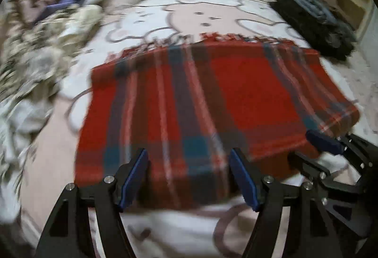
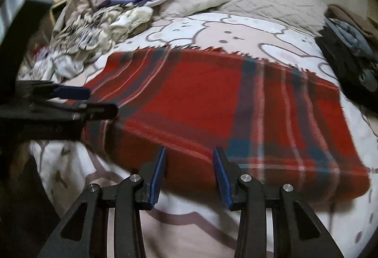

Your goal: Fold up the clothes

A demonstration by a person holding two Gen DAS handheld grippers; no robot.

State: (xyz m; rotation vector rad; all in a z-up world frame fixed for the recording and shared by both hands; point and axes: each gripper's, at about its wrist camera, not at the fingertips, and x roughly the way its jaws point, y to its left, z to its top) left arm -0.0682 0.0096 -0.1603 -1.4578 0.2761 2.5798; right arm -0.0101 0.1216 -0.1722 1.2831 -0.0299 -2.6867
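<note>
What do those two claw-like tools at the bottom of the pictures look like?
Both are alike. The left gripper and the right gripper are built of matte black angular struts with triangular cut-outs, joined by round silver pins. Each ends in two flat fingers faced with dark blue pads. No cables, markings or sleeves show.

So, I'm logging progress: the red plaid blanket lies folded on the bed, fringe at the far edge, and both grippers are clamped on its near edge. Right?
Not quite. The red plaid blanket does lie folded on the bed, fringe far, but both grippers are open. The left gripper and right gripper hold nothing, as each wrist view shows.
</note>
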